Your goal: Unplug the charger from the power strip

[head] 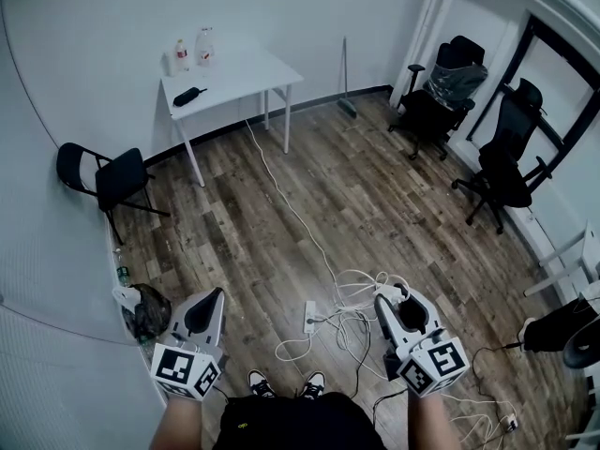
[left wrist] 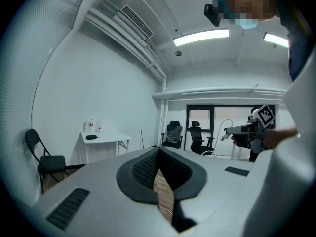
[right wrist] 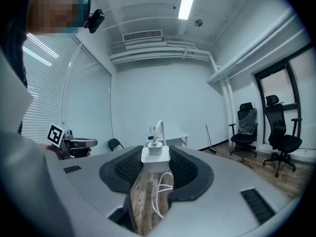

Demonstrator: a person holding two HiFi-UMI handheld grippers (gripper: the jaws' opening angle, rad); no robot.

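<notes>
Charger (right wrist: 156,159) clamped between right gripper (right wrist: 157,154) fingers, clear of power strip (head: 309,317).

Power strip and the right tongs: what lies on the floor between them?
Head view: loose loops of white cable lie between the power strip and the right tongs, which grip the charger.
</notes>
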